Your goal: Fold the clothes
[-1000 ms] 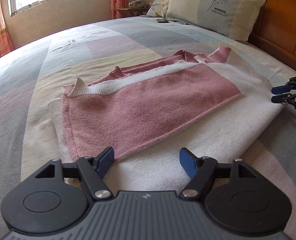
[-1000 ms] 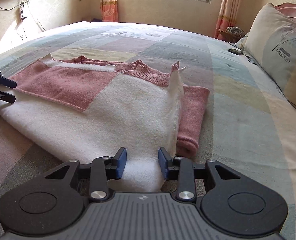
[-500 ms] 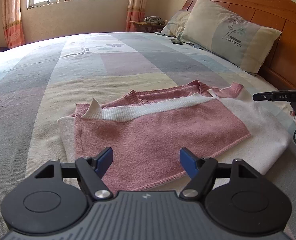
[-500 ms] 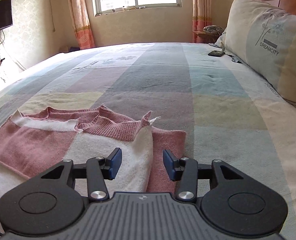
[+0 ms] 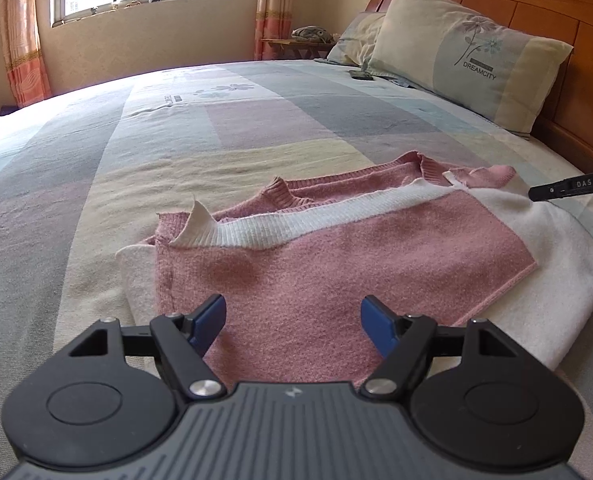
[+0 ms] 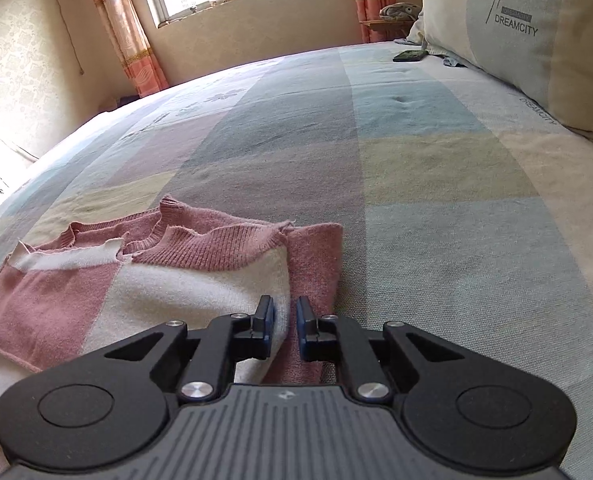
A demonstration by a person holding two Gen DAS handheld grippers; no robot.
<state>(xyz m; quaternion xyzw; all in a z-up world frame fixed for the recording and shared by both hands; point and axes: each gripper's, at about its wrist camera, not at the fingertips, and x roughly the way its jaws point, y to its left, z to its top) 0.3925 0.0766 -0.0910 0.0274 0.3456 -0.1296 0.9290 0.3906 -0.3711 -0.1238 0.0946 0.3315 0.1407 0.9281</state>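
a: the pink-and-white sweater (image 5: 348, 256) lies partly folded on the bed (image 5: 256, 120). left tool (image 5: 292, 322) gapes wide, holding nothing.

b: right tool (image 6: 285, 320) is nearly closed at the sweater's edge, gripping nothing i can see. a thin pinch could slip and undo the layers.

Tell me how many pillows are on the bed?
2. The large pillow printed DREAMCITY leans against the wooden headboard. A smaller pillow lies partly hidden behind it, toward the window. More may be hidden out of frame.
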